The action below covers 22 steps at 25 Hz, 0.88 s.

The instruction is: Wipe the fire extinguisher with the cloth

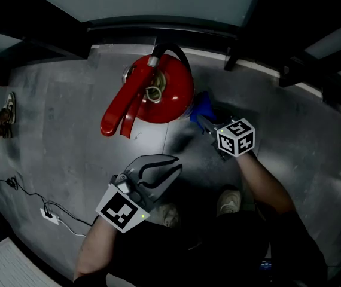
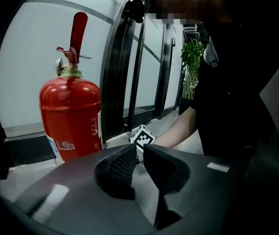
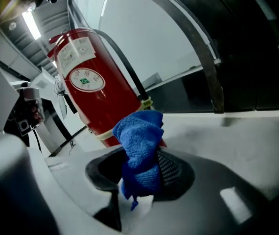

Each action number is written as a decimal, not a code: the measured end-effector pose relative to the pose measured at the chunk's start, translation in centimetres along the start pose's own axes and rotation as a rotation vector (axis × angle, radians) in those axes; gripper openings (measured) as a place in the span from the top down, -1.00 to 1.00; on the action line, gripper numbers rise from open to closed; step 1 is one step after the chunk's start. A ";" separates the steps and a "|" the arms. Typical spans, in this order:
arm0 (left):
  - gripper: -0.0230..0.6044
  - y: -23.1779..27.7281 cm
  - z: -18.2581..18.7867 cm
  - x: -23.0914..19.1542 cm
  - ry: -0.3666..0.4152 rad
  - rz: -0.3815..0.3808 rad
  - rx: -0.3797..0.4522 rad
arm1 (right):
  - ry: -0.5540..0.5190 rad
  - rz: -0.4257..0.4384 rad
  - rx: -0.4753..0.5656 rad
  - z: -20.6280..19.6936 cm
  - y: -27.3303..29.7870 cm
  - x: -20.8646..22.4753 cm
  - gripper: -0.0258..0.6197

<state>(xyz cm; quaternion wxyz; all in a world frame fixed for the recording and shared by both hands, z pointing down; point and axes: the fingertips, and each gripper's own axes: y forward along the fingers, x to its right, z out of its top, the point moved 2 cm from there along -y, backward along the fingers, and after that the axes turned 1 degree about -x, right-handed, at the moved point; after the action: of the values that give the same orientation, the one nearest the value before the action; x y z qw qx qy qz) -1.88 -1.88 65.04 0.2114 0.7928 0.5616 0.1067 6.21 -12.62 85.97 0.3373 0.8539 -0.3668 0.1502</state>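
risk first: the fire extinguisher (image 1: 158, 91) stands free on the floor (image 1: 69, 118), so a hard sideways push could rock or tip it. your left gripper (image 2: 138, 163) hangs well apart from it, jaws drawn together on nothing, steadying nothing. your right gripper (image 3: 138, 169) is clenched on the blue cloth (image 3: 140, 141), bunched low beside the cylinder's right side. the wad is pinched by a narrow fold and could drag out if you scrub against the hose (image 3: 125, 62). you cannot tell whether the cloth touches the red wall yet. the cylinder's far side and base are hidden.
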 end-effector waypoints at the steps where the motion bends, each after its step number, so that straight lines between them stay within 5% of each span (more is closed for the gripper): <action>1: 0.77 -0.1 0.0 0.0 0.002 0.002 0.000 | 0.016 -0.012 -0.019 -0.5 0.3 0.3 0.50; 10: 0.77 -0.1 -0.3 0.0 -0.006 0.014 -0.004 | 0.034 -0.095 -0.168 -3.1 1.3 2.0 0.50; 15: 0.77 0.4 0.5 0.0 -0.002 -0.009 0.035 | -0.014 -0.084 -0.026 3.0 -4.1 0.6 0.50; 22: 0.77 1.3 -0.3 -0.9 -0.014 -0.028 0.005 | -0.274 0.054 0.277 16.2 -13.0 -8.9 0.50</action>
<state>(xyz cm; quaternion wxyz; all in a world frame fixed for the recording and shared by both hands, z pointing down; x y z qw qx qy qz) -1.19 -3.02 66.01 0.2148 0.7861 0.5713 0.0969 9.71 -12.53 63.65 0.1593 0.8946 -0.4076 0.0907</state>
